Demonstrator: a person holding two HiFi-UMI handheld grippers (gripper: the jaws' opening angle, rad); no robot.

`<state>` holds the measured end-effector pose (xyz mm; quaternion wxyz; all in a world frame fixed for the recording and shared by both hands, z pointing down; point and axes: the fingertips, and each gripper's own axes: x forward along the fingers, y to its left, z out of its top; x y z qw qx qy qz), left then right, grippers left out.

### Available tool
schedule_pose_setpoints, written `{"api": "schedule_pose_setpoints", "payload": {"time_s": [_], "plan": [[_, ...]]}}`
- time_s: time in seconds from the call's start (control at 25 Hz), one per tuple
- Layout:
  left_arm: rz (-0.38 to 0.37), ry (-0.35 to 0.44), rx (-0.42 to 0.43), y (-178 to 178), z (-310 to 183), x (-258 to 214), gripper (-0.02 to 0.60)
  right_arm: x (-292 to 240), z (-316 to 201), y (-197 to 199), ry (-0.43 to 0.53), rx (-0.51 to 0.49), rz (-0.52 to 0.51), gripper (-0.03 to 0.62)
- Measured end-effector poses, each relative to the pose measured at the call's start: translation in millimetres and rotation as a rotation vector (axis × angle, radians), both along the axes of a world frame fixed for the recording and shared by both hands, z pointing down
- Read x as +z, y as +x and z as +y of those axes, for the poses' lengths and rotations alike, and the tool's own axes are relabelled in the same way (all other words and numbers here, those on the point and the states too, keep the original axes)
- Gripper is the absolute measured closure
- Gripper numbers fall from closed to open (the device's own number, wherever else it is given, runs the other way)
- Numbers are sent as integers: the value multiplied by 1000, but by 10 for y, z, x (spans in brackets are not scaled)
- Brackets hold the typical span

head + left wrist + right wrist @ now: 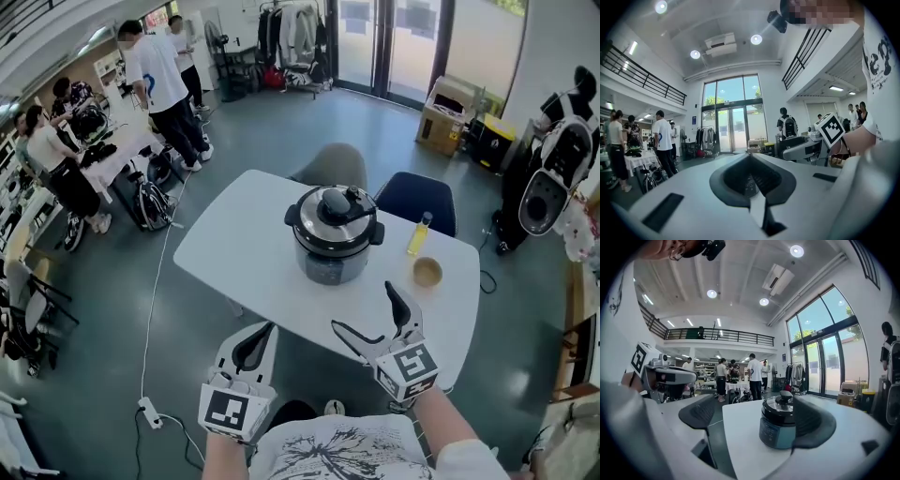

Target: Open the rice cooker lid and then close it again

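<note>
The rice cooker [333,246] stands on the white table [234,244] ahead of me, its lid [335,208] down and shut. The bluish panel on its front carries print too small to read. Just to its right stands a small bottle [419,234] of yellow liquid, and nearer me a little round bowl [427,272] whose contents I cannot make out. My right gripper [367,311] hangs over the near table edge, spread wide, holding nothing. My left gripper [258,342], off the table, is pressed together on nothing.
</note>
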<state>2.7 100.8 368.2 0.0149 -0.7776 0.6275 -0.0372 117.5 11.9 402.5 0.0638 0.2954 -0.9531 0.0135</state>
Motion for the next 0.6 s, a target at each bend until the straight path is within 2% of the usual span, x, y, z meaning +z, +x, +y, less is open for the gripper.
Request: {"api": "schedule_pose_setpoints", "payload": {"time_s": [0.24, 0.44, 0.52, 0.6], "plan": [[-6, -19, 72, -131, -758, 173, 568, 153, -660, -105, -10, 53, 25, 71], [-17, -1, 164, -301, -1405, 6, 569, 102, -1114, -328, -16, 78, 89, 77], [-18, 7, 204, -535, -1827, -54, 568, 100, -1472, -584, -41, 97, 106, 82], [-20, 16, 252, -940, -2393, -92, 568, 119, -2000, -1020, -72, 122, 133, 83]]}}
